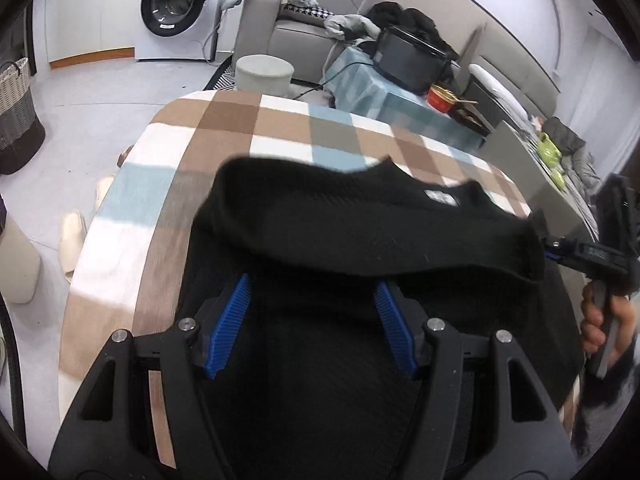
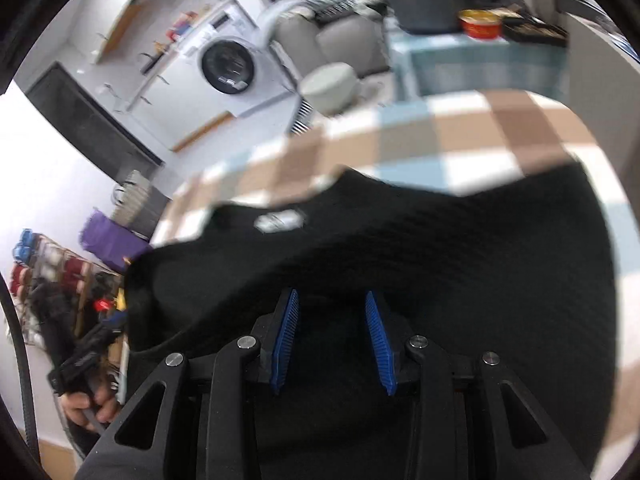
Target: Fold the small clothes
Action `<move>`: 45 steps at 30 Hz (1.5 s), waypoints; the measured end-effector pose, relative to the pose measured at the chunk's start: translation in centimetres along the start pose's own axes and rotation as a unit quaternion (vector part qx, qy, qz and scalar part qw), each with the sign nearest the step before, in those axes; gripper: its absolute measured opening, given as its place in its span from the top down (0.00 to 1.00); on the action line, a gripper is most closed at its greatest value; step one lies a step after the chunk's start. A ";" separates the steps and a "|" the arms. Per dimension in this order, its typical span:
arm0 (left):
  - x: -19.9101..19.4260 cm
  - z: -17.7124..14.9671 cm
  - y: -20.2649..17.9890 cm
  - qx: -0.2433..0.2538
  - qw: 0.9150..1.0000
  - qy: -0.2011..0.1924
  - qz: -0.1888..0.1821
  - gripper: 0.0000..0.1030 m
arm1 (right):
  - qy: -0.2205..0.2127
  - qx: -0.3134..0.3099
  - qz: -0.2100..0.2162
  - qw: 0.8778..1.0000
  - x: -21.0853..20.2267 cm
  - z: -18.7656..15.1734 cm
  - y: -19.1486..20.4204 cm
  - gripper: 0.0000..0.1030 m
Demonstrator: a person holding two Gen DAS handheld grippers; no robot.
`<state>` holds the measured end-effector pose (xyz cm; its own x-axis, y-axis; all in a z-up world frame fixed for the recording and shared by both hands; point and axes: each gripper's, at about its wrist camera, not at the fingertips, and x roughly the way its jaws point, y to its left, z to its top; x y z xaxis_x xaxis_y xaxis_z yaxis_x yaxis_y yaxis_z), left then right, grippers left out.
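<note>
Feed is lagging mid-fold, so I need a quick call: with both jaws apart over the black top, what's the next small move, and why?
Probably draw both grippers back clear of the black top. The left gripper and right gripper stand open with nothing pinched, and the upper edge already lies folded over on the checked cloth. Then pick the next edge to fold.

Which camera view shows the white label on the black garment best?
The left wrist view. There the white label is fairly sharp, lying just below the neckline of the black garment. In the right wrist view the label is also visible, but it is smeared by motion blur.
</note>
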<state>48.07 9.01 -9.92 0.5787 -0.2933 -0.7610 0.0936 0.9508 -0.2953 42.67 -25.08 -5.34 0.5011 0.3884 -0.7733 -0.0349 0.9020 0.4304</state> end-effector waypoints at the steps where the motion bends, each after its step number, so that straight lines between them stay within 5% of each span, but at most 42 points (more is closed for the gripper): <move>1: 0.4 0.9 0.5 -0.016 1.000 -0.014 0.003 0.41 | -0.010 0.007 -0.007 1.000 0.1 0.5 0.0 0.65; 4: 1.0 2.8 2.4 -0.064 0.996 -0.044 0.031 0.41 | -0.025 0.019 -0.044 0.999 -0.8 1.4 -0.7 0.65; 8: 1.1 3.0 5.3 -0.109 0.993 -0.042 0.024 0.41 | -0.048 0.012 -0.091 0.995 -3.8 1.0 -2.4 0.62; 14: 2.0 2.0 4.7 -0.053 0.998 -0.011 0.025 0.40 | -0.036 0.041 -0.156 0.986 -6.2 -0.1 -8.1 0.60; 20: 3.3 2.8 1.8 0.007 0.999 -0.001 0.034 0.40 | -0.020 0.061 -0.161 0.985 -5.2 0.4 -10.8 0.54; 25: 4.8 3.5 0.6 0.047 0.996 0.011 0.070 0.85 | -0.020 0.037 -0.196 0.980 -3.2 1.8 -10.3 0.47; 29: 3.6 3.8 1.9 0.020 0.999 -0.014 0.048 0.96 | -0.024 0.049 -0.211 0.976 -3.0 2.4 -11.2 0.43; 34: 1.7 4.5 4.8 -0.040 0.998 -0.045 0.029 0.96 | -0.025 0.071 -0.187 0.979 -2.6 2.5 -12.5 0.44; 36: 1.8 4.4 5.1 -0.044 0.998 -0.042 0.023 0.96 | -0.030 0.065 -0.175 0.982 -2.5 2.5 -12.3 0.53; 38: 2.0 4.2 4.9 -0.038 0.998 -0.039 0.024 0.96 | -0.043 0.055 -0.176 0.982 -2.8 2.5 -11.9 0.79; 40: 1.9 4.3 5.0 -0.042 0.998 -0.043 0.023 0.96 | -0.062 0.043 -0.176 0.981 -3.4 2.4 -11.4 0.94; 45: 0.3 4.4 5.7 -0.057 0.995 -0.077 0.008 0.97 | -0.140 0.018 -0.150 0.979 -7.2 2.5 -9.8 0.95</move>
<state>52.37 14.75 -9.26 0.6976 -0.2513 -0.6710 -0.0042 0.9350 -0.3546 41.58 -37.25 -2.80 0.7021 0.0357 -0.7111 0.1777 0.9584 0.2235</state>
